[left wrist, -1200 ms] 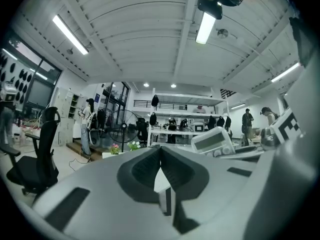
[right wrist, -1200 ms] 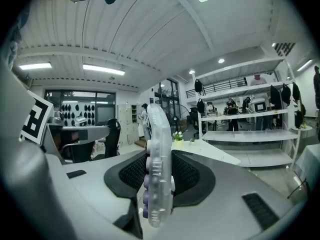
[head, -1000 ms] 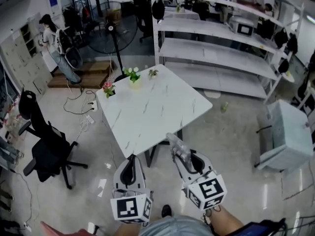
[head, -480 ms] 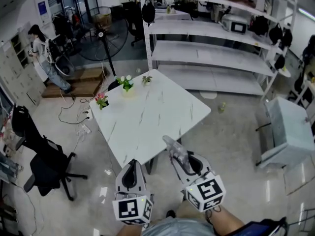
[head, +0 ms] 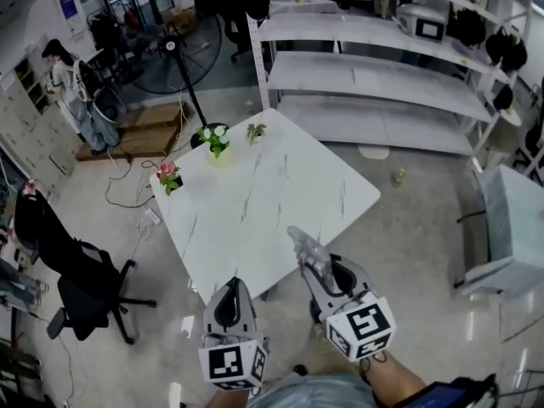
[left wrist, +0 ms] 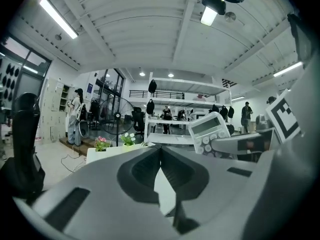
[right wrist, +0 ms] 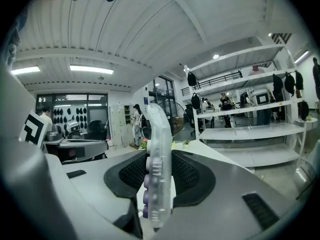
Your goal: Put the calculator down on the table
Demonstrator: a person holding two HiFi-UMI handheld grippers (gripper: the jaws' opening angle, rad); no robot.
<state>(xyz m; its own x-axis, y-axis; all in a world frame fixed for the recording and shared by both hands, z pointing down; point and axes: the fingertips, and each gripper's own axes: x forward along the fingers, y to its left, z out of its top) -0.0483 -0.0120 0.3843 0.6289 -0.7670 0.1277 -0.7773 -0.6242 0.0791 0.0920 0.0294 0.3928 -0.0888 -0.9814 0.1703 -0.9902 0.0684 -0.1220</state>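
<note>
At near table (head: pixel 255 202) edge: right gripper (head: pixel 311 260) clamped calculator (head: pixel 302 245) edgewise; left gripper (head: pixel 231 286) jaws were pressed together, empty.

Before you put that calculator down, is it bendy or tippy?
Probably stiff: the calculator stands straight out of the right gripper without sagging. Likely light, being thin clear plastic. On its narrow edge it would probably tip.

1 table (head: pixel 255 219), 1 calc (head: pixel 304 245), 2 grippers (head: pixel 231 284) (head: pixel 320 270), 3 potted plants (head: pixel 167 175) (head: pixel 213 137) (head: pixel 255 131), 1 office chair (head: pixel 76 270), 1 fan (head: pixel 174 49), 1 shelf unit (head: pixel 365 75).
</note>
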